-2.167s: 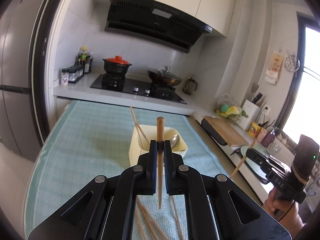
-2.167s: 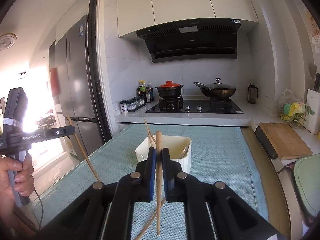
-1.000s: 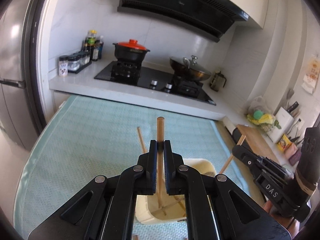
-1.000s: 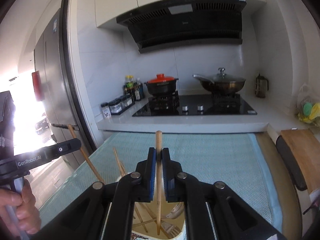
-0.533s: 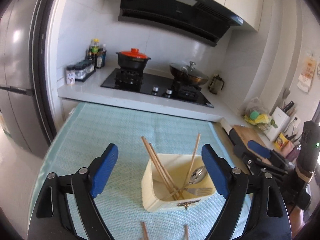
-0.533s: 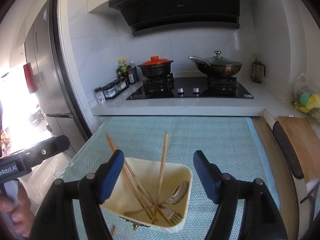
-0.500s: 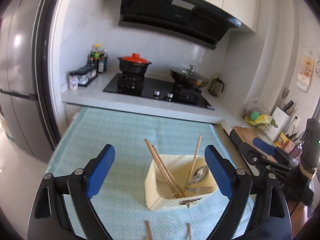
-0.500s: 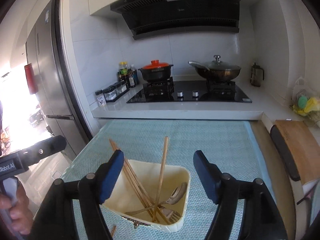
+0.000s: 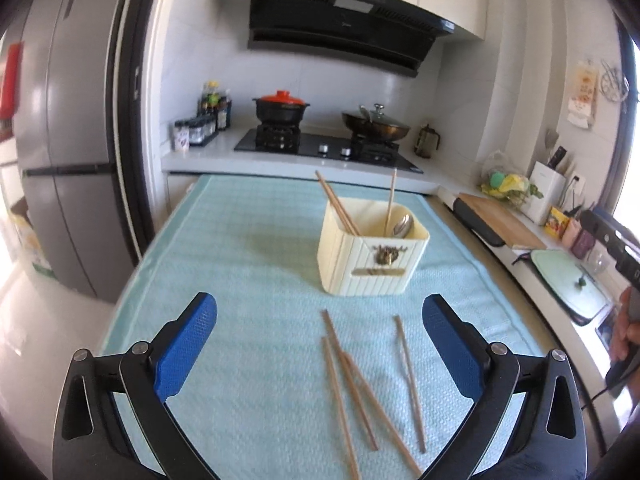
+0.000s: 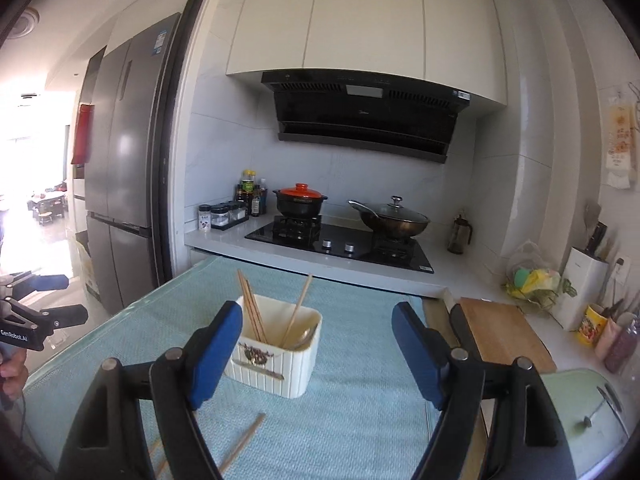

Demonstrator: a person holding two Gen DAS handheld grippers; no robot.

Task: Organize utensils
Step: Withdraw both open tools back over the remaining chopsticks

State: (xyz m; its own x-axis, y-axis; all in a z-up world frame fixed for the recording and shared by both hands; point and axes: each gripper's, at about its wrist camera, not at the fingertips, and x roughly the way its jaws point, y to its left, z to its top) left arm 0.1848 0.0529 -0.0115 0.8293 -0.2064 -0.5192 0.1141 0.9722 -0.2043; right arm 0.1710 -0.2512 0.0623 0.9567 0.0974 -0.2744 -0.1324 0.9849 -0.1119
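A cream utensil holder [image 9: 372, 256] [image 10: 276, 364] stands on the teal cloth [image 9: 248, 280]. In it are several wooden chopsticks [image 9: 338, 206] [image 10: 250, 308], a spoon [image 9: 402, 226] and a fork. More loose chopsticks [image 9: 352, 384] [image 10: 242, 444] lie on the cloth in front of the holder. My left gripper [image 9: 319, 302] hovers above these loose chopsticks, its jaws opening wide with nothing between them. My right gripper [image 10: 317, 310] is short of the holder and level with it, its jaws also opening and empty. Each gripper shows at the edge of the other's view.
Behind the table runs a counter with a hob [image 9: 324, 148], a red-lidded pot [image 9: 282, 108], a wok [image 9: 376, 126] and spice jars [image 9: 194, 126]. A fridge [image 9: 68, 152] stands at the left. A cutting board [image 9: 502, 222] and a green tray [image 9: 568, 280] lie at the right.
Both grippers were shut on a chopstick over the holder. They have let go, opened wide and drawn back; both chopsticks now stand in the holder.
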